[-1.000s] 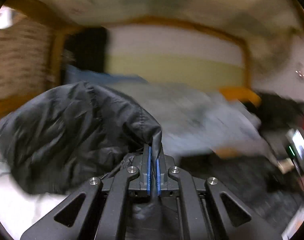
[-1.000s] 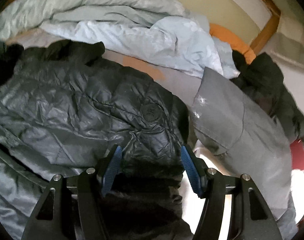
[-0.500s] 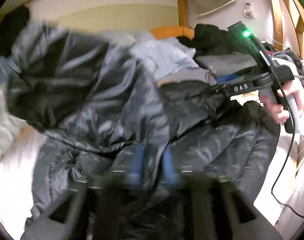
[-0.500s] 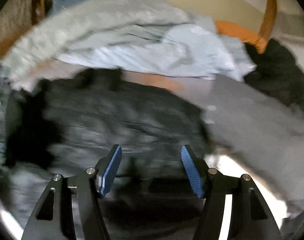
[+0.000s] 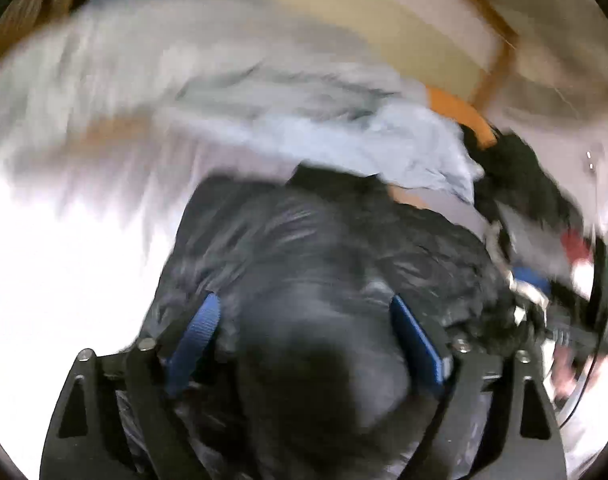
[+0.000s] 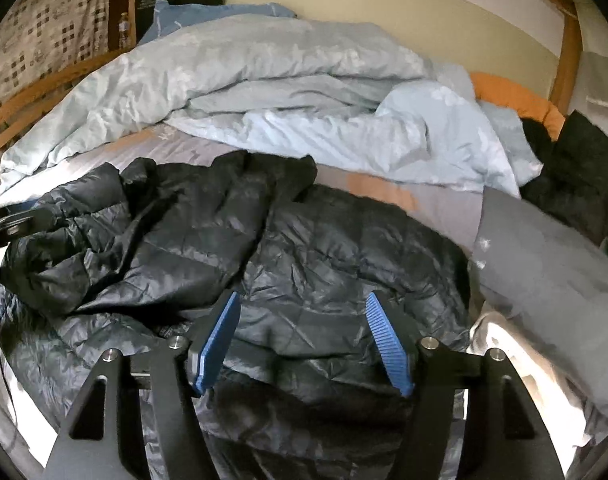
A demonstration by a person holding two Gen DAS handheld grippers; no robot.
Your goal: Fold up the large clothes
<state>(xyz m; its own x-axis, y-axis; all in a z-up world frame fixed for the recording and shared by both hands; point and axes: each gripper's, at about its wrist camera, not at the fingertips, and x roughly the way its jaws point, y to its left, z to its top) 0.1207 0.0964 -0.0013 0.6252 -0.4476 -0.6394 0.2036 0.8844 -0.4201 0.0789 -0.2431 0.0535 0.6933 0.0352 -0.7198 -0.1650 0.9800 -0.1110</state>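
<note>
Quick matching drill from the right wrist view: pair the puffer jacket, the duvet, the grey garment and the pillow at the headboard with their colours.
Things:
1. puffer jacket
2. duvet
3. flat garment on the right
4. pillow at the headboard

Colours:
A. orange
B. black
C. grey
D. pale blue

Pairs: 1-B, 2-D, 3-C, 4-A

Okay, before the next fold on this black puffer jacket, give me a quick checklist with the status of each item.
1. Left gripper released: ok, jaws opening, pads off the black puffer jacket.
2. Right gripper free: ok, jaws opening, nothing pinched.
3. Sleeve laid across the jacket's body: ok.
4. Jacket flat: not ok, rumpled.
5. Grey garment clear of jacket: cannot tell, edges meet.
6. Left view sharp: not ok, blurred.
</note>
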